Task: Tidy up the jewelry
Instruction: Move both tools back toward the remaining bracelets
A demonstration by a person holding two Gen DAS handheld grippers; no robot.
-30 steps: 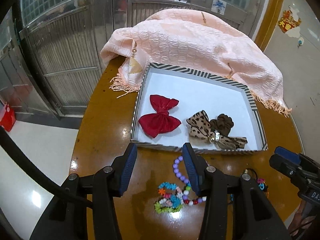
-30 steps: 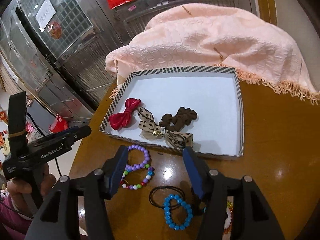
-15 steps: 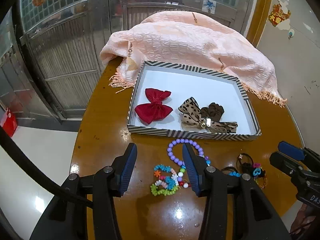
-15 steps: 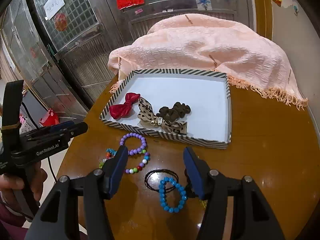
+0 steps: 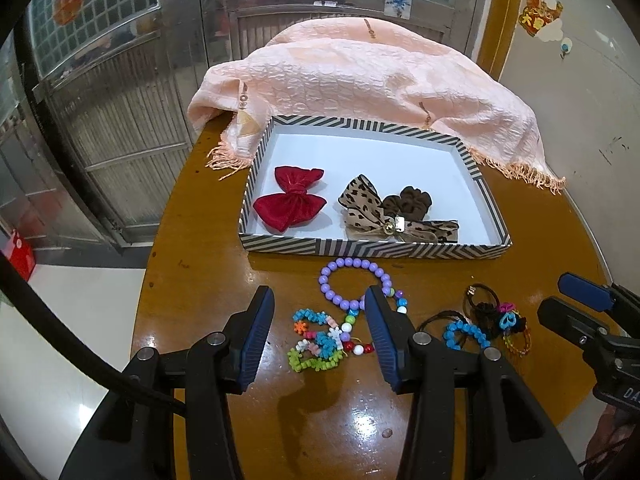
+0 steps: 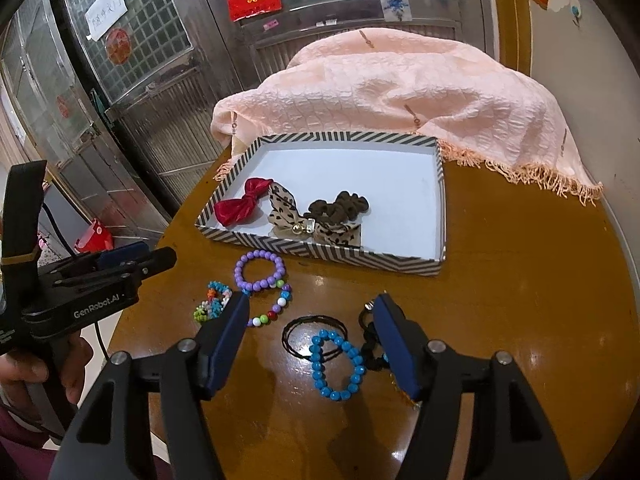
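**Bracelets on the table, both tongs wide and empty**

Here's the jewelry, laid out loose on the glossy brown table. The blue bead bracelet lies flat right between the right gripper's jaws, lower down in the gap, with nothing touching it. Those jaws have just been opening wider and the pads press on nothing. Just above the blue beads, also in the gap, sits a thin black hair tie. Past the right-hand pad there's a dark tangle of hair ties, partly hidden behind it.

Over to the left gripper: jaws spread wide, nothing clamped. Between them and a little below the tips lies the bright flower-bead bracelet, with a multicoloured bead string beside it running behind the right-hand pad. Beyond the tips, the purple bead bracelet rests flat just in front of the tray.

Further out, the striped tray with its white floor holds a red bow at the left, a leopard-print bow in the middle and a brown scrunchie touching it. Behind the tray, a peach fringed cloth is heaped at the table's far edge. A hand grips the left tool's handle, seen at the left of the right wrist view.
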